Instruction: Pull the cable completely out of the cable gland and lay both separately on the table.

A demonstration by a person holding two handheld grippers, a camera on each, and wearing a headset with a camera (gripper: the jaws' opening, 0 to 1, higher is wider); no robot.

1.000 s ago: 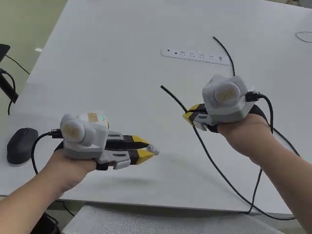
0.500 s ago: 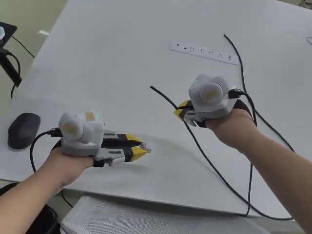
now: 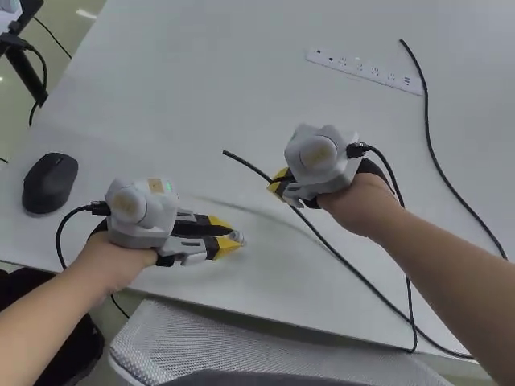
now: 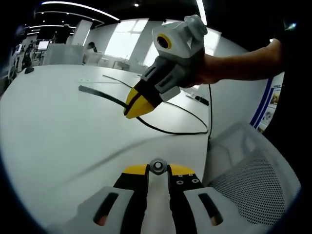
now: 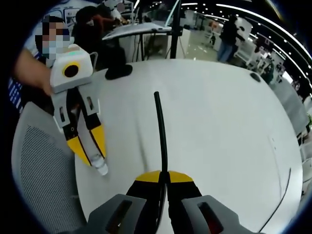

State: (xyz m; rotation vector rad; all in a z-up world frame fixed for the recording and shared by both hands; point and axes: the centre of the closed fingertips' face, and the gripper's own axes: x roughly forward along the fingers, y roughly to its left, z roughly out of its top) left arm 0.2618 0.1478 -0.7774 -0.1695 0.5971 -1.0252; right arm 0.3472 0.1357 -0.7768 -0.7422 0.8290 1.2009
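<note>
White table [image 3: 201, 72] carries a power strip [image 3: 364, 70] along its far side. Nearer the person than the power strip, the right gripper [image 3: 278, 186] is clamped on a black cable [image 3: 245, 163], whose free end sticks out past the jaws, away from the power strip. Farther still from the power strip, by the table's near edge, the left gripper [image 3: 233, 239] pinches a small pale cable gland [image 3: 236, 240] at its tips. Cable gland and cable are apart, bare table between them. A dark mouse [image 3: 50, 182] lies farthest from the power strip.
</note>
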